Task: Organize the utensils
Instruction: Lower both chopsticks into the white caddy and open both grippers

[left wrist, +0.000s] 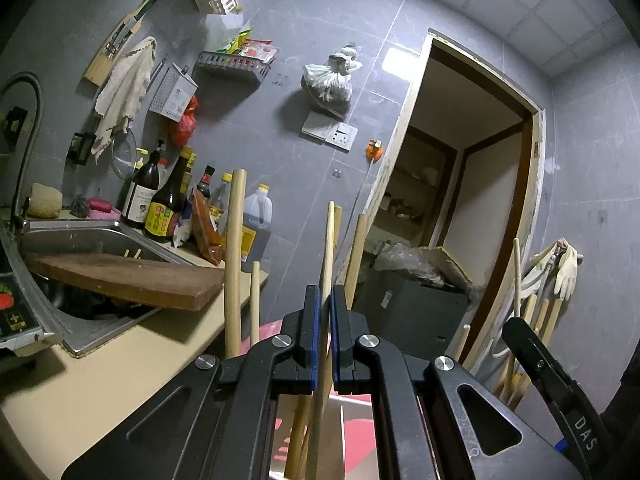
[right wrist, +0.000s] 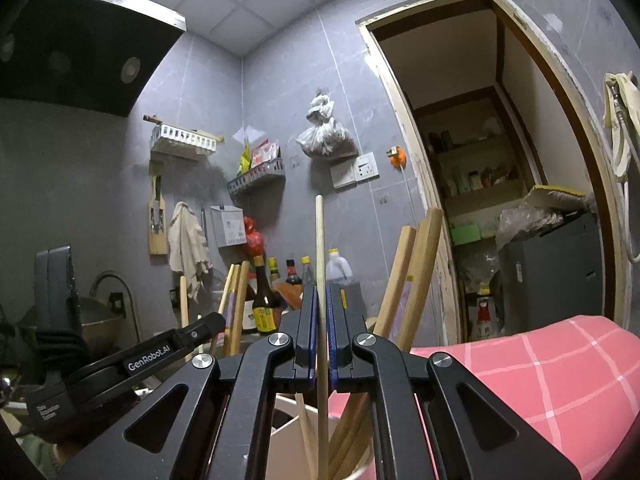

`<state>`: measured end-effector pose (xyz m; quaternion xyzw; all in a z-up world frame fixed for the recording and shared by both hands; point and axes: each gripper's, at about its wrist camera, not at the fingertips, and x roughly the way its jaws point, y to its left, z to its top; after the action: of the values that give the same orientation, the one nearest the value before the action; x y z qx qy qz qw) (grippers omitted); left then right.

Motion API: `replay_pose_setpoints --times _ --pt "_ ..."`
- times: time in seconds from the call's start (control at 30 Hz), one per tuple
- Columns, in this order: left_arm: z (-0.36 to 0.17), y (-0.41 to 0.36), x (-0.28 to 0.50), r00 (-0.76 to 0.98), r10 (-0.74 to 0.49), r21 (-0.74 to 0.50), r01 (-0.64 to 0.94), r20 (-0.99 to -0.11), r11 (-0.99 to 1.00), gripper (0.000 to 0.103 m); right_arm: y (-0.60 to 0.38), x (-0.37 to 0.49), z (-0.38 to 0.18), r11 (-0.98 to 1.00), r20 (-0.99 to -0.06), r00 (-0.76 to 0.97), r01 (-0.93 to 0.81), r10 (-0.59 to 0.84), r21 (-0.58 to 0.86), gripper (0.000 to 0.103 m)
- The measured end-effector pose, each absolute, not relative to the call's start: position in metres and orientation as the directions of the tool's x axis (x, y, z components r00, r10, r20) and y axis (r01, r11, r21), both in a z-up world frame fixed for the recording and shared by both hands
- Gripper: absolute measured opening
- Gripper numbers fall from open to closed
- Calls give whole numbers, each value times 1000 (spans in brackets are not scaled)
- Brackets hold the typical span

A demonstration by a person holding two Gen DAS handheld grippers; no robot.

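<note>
My left gripper [left wrist: 325,292] is shut on a thin wooden chopstick [left wrist: 329,240] that stands nearly upright between its blue pads. Thicker wooden handles [left wrist: 235,240] rise around it. In the right wrist view my right gripper [right wrist: 322,288] is likewise shut on a slim upright chopstick [right wrist: 319,240]. Its lower end runs down into a white holder [right wrist: 288,412] with several other wooden utensils [right wrist: 420,276]. The two grippers are side by side: the right gripper's body [left wrist: 552,380] shows at the left view's right edge, and the left gripper's body [right wrist: 160,356] shows at the right view's left.
A steel sink [left wrist: 92,240] with a wooden cutting board [left wrist: 132,276] across it lies to the left on the beige counter [left wrist: 100,380]. Sauce bottles [left wrist: 160,208] line the wall. A pink checked cloth [right wrist: 540,380] lies to the right. A black box [left wrist: 412,304] stands by the doorway.
</note>
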<state>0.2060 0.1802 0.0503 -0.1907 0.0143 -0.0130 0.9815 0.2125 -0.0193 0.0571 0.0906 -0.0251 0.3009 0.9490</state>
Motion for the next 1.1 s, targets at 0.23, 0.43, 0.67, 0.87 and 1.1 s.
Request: replay_pose_setpoints --times 0.23,0.43,0.67,0.87,1.1 --pt "45 177 200 998 -39 -365 19 -47 931 3 -22 208 53 804 67 818 -574 571 157 3" --pt "40 174 198 996 -42 -355 13 -75 935 3 -25 205 50 806 40 819 -571 573 156 3" --pt "36 173 194 994 -49 -347 13 -94 938 3 -25 203 48 806 19 817 -572 576 151 4" --pt "34 172 192 991 -62 -345 18 -116 938 3 -27 201 49 809 6 819 -569 574 148 4" --pt "35 171 186 990 -64 -337 17 -128 941 5 -28 194 48 818 2 825 -562 566 121 15"
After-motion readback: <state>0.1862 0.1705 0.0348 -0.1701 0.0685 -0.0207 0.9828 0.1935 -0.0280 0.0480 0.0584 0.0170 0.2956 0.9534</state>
